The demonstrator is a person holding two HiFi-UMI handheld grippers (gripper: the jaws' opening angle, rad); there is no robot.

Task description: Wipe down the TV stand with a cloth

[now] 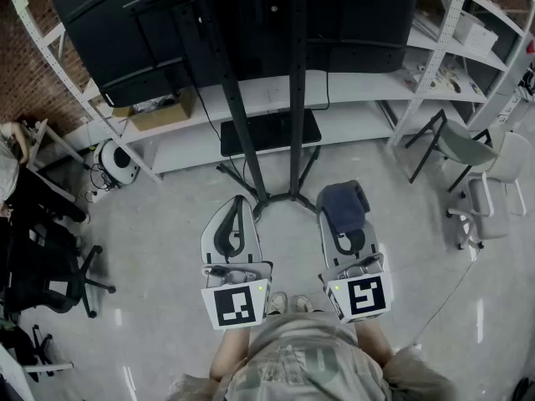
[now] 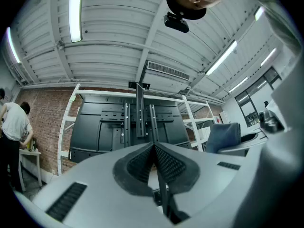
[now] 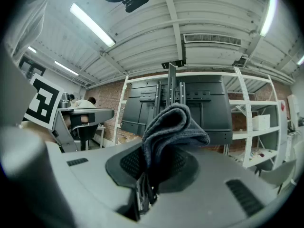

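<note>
Grey cloth [image 3: 173, 127] bunched in the right hand-held gripper [image 3: 151, 167] near the TV stand [image 1: 297, 98] could slip when rubbed; left hand-held gripper [image 2: 153, 150] closed, empty.

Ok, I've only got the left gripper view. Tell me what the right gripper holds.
Observer: The right gripper is shut on a folded dark cloth that sticks up out of its jaws.
Operator: Now give me the stand's base.
Observer: The head view shows the base on the floor just ahead of the left gripper, not touching it.
Operator: And lower on the stand.
Observer: A black shelf sits across its two poles, below the TV.
</note>
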